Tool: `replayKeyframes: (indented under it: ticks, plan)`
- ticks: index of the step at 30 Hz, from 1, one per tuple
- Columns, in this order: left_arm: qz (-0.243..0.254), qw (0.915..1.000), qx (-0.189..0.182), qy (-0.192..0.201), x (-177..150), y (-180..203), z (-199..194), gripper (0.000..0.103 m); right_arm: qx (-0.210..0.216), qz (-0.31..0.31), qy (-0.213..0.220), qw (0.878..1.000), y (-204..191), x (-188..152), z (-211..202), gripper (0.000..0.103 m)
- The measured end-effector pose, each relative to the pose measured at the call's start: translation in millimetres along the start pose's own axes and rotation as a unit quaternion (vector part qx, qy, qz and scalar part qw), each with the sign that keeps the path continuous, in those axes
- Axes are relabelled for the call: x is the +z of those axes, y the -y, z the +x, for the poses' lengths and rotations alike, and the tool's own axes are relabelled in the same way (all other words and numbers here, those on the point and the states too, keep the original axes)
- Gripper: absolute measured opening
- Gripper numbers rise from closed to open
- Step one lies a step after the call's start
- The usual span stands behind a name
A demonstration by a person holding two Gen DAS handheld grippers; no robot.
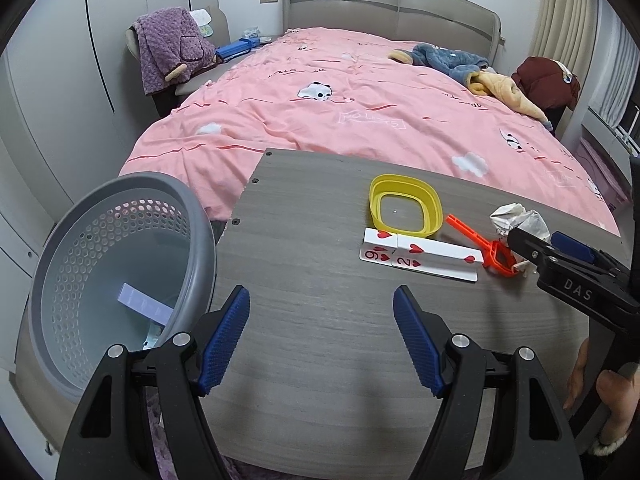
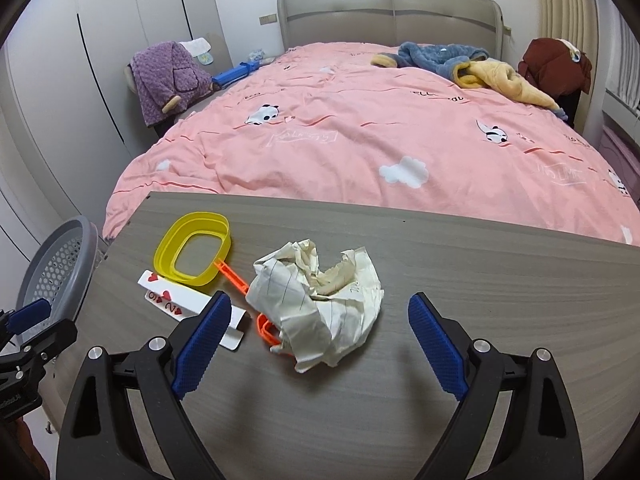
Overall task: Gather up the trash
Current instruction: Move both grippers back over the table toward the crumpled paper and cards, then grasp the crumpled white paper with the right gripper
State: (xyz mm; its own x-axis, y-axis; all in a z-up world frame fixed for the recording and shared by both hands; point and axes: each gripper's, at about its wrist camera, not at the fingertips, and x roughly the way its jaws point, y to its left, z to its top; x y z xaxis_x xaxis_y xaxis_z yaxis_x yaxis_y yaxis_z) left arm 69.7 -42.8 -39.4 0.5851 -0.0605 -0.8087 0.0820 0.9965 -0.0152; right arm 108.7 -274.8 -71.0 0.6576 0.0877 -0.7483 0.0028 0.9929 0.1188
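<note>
A crumpled ball of lined paper point(image 2: 320, 304) lies on the grey wooden table point(image 2: 480, 280); it also shows in the left wrist view point(image 1: 520, 220). My right gripper point(image 2: 320, 340) is open, its blue pads on either side of the paper, just short of it. My left gripper point(image 1: 322, 340) is open and empty over the table's near left part. A grey perforated basket point(image 1: 120, 272) stands left of the table, with a pale paper strip point(image 1: 144, 308) inside; its rim also shows in the right wrist view point(image 2: 60, 256).
A yellow plastic ring-shaped tub point(image 1: 404, 208), two playing cards point(image 1: 416, 256) and an orange plastic tool point(image 1: 484, 248) lie on the table left of the paper. Behind the table is a bed with a pink duvet point(image 1: 340, 100) and clothes on it.
</note>
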Motion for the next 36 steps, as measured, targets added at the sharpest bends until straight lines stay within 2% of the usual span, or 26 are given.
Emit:
replayKeyframes:
  ticks: [3,10,14,25,32,36]
  plan:
    - [-0.001,1.0000,0.001,-0.004,1,0,3,0.071,-0.002,-0.001,-0.005,1.000,0,0,6,0.084]
    - [0.000,1.0000,-0.003,-0.006,4,3,7,0.071,0.004,-0.002,-0.017,1.000,1,-3,10,0.062]
    - [0.007,0.9999,-0.010,-0.007,5,10,8,0.071,0.010,0.001,-0.012,1.000,4,-4,5,0.056]
    - [0.024,0.9993,-0.029,-0.007,13,38,19,0.071,0.013,0.027,0.021,0.999,25,-5,-29,0.054]
    - [0.010,0.9987,-0.047,-0.017,23,59,42,0.071,0.011,0.039,0.026,0.999,37,-13,-42,0.054]
    - [0.006,0.9990,-0.041,-0.015,30,70,50,0.071,0.013,0.047,0.028,0.998,44,-19,-47,0.054]
